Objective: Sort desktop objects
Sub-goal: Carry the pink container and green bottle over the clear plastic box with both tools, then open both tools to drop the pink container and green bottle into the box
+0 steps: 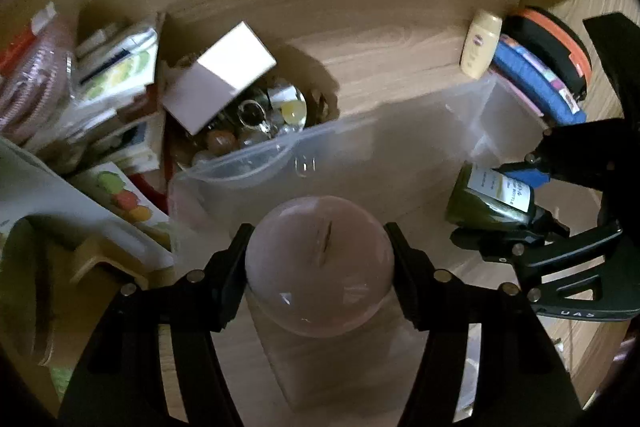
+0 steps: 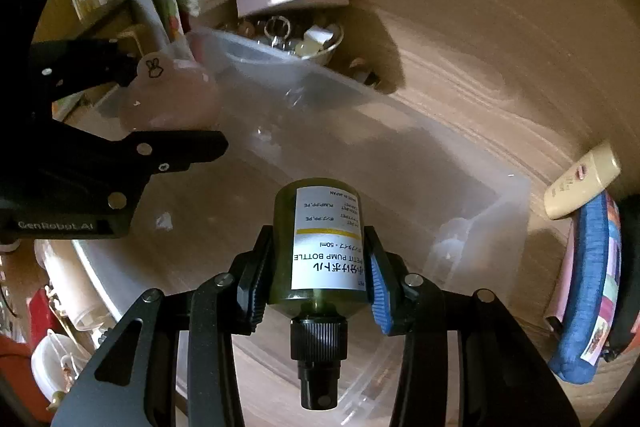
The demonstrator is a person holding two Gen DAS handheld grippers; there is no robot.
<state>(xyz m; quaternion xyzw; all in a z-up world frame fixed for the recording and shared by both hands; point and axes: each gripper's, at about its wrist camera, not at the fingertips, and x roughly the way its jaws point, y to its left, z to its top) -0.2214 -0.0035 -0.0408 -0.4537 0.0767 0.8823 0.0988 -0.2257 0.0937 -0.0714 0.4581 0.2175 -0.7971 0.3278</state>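
Pale pink, the round jar (image 1: 320, 267) is clamped between the fingers of the left gripper (image 1: 320, 267) above the clear plastic bin (image 1: 360, 155). At three o'clock in the left wrist view, the green pump bottle (image 2: 326, 247) is gripped by the right gripper (image 2: 320, 275), also over the bin. A cream tube (image 1: 480, 45) is seen at one o'clock, beyond the bin's far corner.

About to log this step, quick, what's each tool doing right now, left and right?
Left tool: closed on the pale pink ball-shaped container.
Right tool: closed on the green pump bottle, pump end toward the camera.
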